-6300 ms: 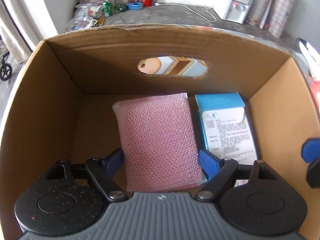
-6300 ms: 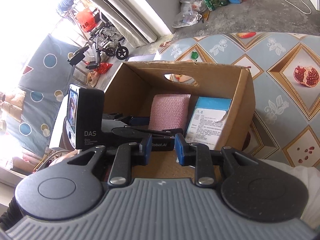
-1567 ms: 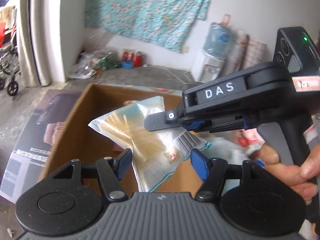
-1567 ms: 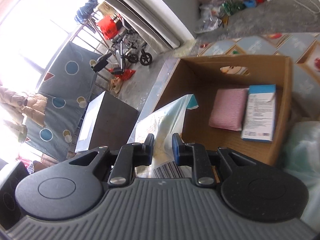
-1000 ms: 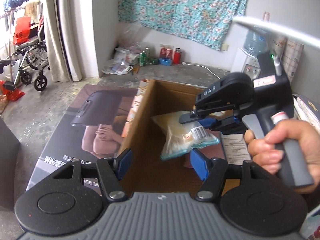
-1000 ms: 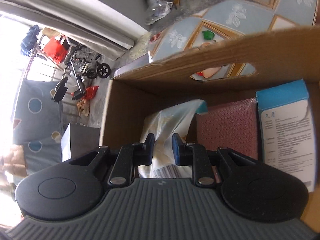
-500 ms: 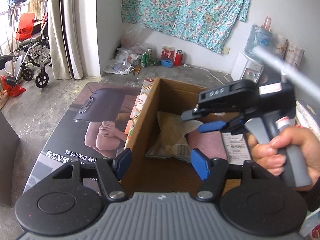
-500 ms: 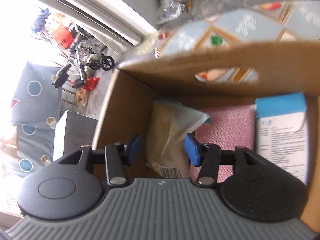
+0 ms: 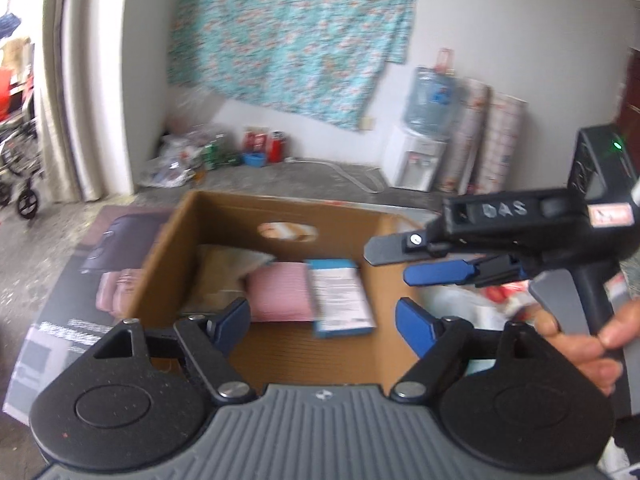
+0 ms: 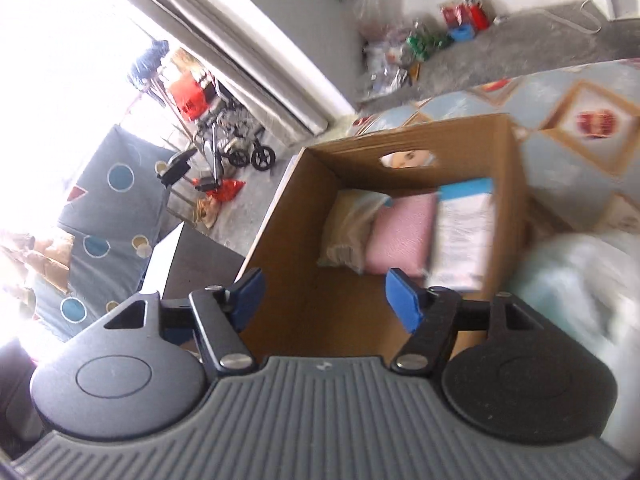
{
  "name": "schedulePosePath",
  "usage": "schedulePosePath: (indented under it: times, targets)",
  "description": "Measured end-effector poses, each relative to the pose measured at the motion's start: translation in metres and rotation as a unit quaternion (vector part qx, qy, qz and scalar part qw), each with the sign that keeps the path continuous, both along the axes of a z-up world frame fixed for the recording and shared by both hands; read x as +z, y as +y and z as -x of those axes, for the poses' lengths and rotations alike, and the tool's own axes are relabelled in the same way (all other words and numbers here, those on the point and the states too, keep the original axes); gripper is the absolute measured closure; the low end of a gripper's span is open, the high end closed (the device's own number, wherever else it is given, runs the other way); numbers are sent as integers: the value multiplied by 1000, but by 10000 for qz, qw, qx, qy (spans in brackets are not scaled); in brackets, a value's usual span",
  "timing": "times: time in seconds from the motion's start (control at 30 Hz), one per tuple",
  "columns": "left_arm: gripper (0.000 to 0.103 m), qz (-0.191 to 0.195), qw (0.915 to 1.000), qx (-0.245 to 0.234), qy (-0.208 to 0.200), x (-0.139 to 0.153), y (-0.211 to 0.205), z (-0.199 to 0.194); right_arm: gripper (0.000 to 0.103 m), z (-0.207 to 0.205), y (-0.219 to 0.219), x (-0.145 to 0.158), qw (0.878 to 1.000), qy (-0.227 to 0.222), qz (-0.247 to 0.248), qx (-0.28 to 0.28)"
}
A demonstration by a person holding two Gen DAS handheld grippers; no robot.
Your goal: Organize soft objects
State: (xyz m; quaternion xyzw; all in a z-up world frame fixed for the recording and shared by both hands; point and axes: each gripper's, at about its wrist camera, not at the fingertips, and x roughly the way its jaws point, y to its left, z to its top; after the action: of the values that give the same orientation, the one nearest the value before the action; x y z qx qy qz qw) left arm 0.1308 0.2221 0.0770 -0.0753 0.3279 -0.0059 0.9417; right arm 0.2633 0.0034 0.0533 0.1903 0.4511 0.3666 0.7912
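Observation:
An open cardboard box (image 9: pixel 280 205) (image 10: pixel 516 184) holds three soft packs side by side. A tan snack bag (image 9: pixel 218 276) (image 10: pixel 346 232) lies at the left, a pink pack (image 9: pixel 280 292) (image 10: pixel 402 236) in the middle and a blue-and-white pack (image 9: pixel 340 300) (image 10: pixel 460 236) on the right. My left gripper (image 9: pixel 326 322) hovers over the box's near edge, jaws opening, nothing between them. My right gripper (image 10: pixel 326 296) (image 9: pixel 390 262) is raised above the box's right side in a hand (image 9: pixel 580 344), jaws opening and empty.
A pale crinkled plastic bag (image 10: pixel 580 280) lies right of the box on a patterned mat (image 10: pixel 580 92). A dark printed board (image 9: pixel 92 280) lies left of the box. A wheelchair (image 10: pixel 240 148) and a water dispenser (image 9: pixel 416 160) stand further off.
The right gripper let go of the tan bag, which now rests in the box's left side, then rose and drew back with its jaws spreading. The left gripper pulled back and widened.

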Motion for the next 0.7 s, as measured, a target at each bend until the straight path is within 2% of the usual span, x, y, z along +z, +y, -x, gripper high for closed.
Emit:
schedulePosePath:
  times: [0.13, 0.37, 0.53, 0.7]
  targets:
    - [20, 136, 9992, -379, -42, -1, -46, 9, 31, 34, -69, 6, 9989, -170, 49, -433]
    - [19, 322, 9941, -1030, -91, -13, -131, 15, 30, 77, -180, -7, 9925, -226, 136, -1190]
    - [19, 170, 9898, -1408, -116, -23, -195, 12, 30, 99, -246, -20, 9866, -198, 185, -1607]
    - [19, 16, 9858, -1663, -210, -30, -249, 6, 30, 105, -295, -27, 9810, -179, 192, -1924]
